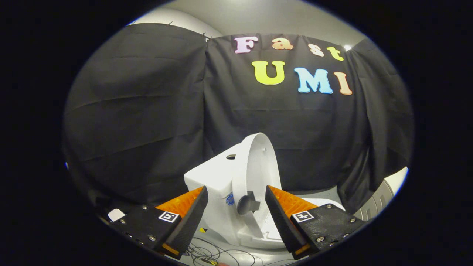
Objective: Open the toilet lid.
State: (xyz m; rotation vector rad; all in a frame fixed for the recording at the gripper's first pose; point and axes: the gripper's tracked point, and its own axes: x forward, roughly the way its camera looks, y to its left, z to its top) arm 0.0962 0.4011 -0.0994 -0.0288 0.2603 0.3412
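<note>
Tongs (pixel 236 207) spread wide, gripping nothing; raised toilet lid (pixel 255 166) between them, seemingly untouched.

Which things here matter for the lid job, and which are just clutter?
Job:
- toilet lid, already upright against the tank
- grey handle on the lid, between and just ahead of the fingers
- gripper, open, touching nothing
- toilet bowl

Lying about:
- cables on the floor below the fingers
- black cloth wall
- white unit by the cloth's edge
</note>
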